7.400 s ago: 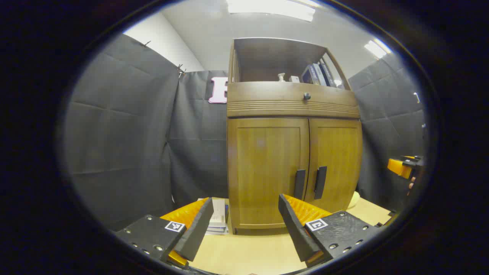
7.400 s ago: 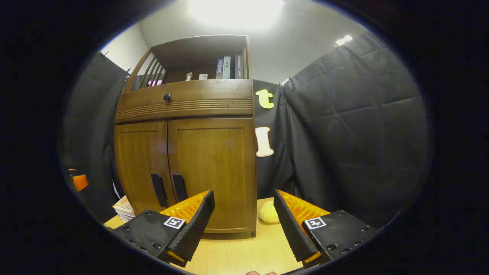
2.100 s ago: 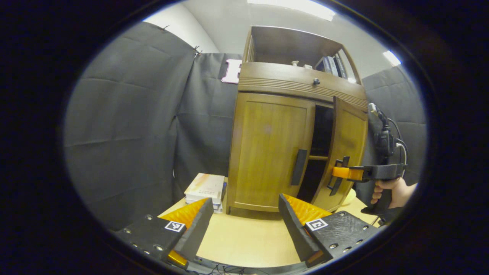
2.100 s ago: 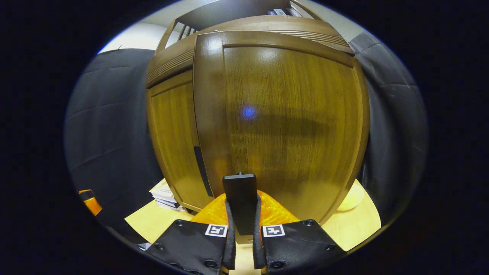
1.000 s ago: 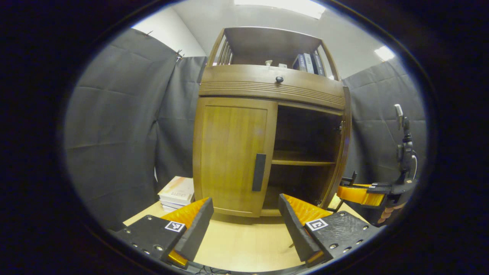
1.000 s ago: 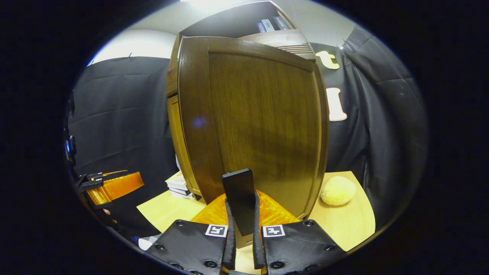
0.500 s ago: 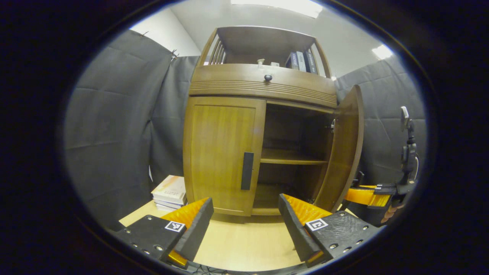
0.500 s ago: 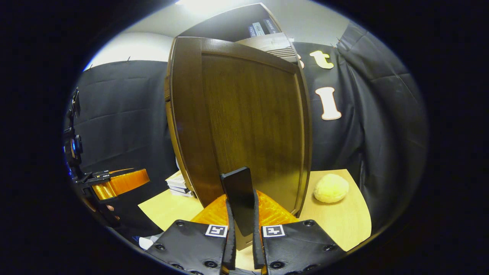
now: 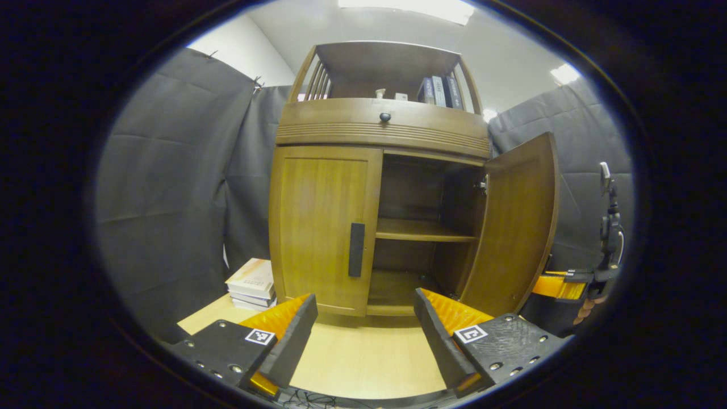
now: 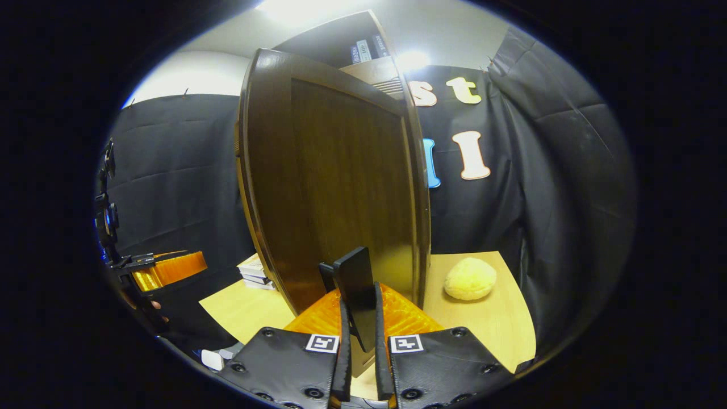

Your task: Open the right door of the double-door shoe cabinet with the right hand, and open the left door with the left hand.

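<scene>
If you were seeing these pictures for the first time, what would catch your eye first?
The cabinet's right door stands wide open, baring a shelf, while the left door is shut. The right tongs clamp the right door's handle; the left tongs gape open before the cabinet.

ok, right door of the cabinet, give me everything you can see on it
The right door is a brown wooden panel with a raised frame around a flat centre. It stands swung wide open on hinges at the cabinet's right edge, upright, showing two shelves inside. In the right gripper view its outer face looks darker, and its flat black handle is clamped between the right gripper's fingers. Nothing else touches it. The left door beside it is shut.
</scene>
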Tool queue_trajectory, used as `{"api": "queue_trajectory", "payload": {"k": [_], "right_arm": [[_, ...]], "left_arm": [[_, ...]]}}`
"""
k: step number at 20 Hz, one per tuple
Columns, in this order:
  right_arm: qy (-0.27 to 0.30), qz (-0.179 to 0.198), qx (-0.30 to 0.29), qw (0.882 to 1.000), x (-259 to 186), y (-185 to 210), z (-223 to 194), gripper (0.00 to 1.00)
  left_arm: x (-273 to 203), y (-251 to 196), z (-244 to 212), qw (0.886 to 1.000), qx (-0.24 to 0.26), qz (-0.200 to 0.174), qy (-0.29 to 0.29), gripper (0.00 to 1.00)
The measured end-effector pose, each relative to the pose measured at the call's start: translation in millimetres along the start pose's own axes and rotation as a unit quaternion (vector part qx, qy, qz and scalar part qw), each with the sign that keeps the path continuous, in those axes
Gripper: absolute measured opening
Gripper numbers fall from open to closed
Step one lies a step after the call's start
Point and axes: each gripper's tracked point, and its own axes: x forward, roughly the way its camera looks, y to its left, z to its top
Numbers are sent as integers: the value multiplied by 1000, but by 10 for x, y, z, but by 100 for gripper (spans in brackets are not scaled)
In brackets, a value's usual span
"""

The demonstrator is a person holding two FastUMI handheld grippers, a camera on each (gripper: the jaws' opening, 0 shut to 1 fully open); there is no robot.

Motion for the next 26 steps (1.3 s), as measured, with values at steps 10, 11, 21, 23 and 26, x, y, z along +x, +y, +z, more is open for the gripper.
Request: {"api": "queue_trajectory", "payload": {"k": [10, 11, 21, 23, 26], "right_arm": [[-6, -12, 21, 1000, -120, -593, 66, 14], [-7, -8, 24, 1000, -128, -590, 61, 17], [5, -46, 19, 999, -245, -589, -48, 14], [12, -64, 4, 998, -376, -560, -147, 12], [25, -100, -3, 995, -560, -557, -234, 4]], "left_arm": [[-468, -349, -215, 1000, 3, 22, 9, 100], [-503, -364, -217, 1000, 4, 23, 10, 100], [-545, -44, -163, 999, 3, 39, 11, 100], [-505, 75, -170, 999, -4, 36, 9, 100], [-357, 303, -175, 1000, -8, 27, 12, 100]]}}
